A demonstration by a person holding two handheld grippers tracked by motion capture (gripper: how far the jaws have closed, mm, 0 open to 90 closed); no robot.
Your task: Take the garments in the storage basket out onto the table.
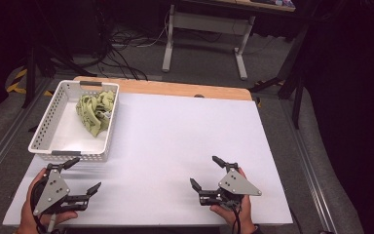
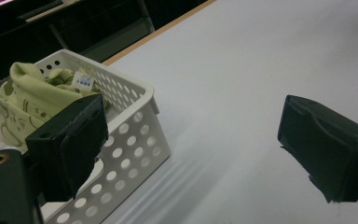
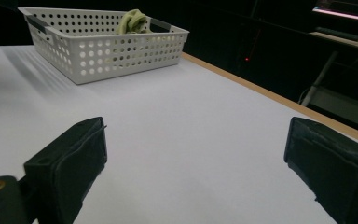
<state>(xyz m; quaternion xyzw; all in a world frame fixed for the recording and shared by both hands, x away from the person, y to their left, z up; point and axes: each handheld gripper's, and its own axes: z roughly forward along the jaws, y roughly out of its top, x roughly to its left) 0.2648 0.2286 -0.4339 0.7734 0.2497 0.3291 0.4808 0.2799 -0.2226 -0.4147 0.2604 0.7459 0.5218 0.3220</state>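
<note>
Green cloth (image 1: 96, 113), pale and crumpled into a loose heap, lies inside the white perforated basket (image 1: 45, 127), in the far half of the basket and against its right wall when seen from the high view. In the left gripper view the cloth (image 2: 25, 95) rises a little above the rim of the basket (image 2: 135, 140), and a small white label with blue print sits on top of it. The basket stands on the white table (image 1: 175, 136), at the far left part of it, with grey handles on its two short ends. The left gripper (image 1: 83, 174) is just in front of the near short end of the basket, close to it but not touching; its jaws are spread wide and have nothing between them, and one jaw tip comes near the basket's near right corner. A hand (image 1: 41, 204) holds this gripper from below. The right gripper (image 1: 206, 171) is well apart from the basket, to the right of it and nearer to the person, over the bare table surface. Its jaws are also spread wide and hold nothing, and the right gripper view shows the basket (image 3: 107, 51) far ahead between them, with the cloth (image 3: 131, 21) visible over the rim. Another hand (image 1: 236, 209) holds this gripper.
</note>
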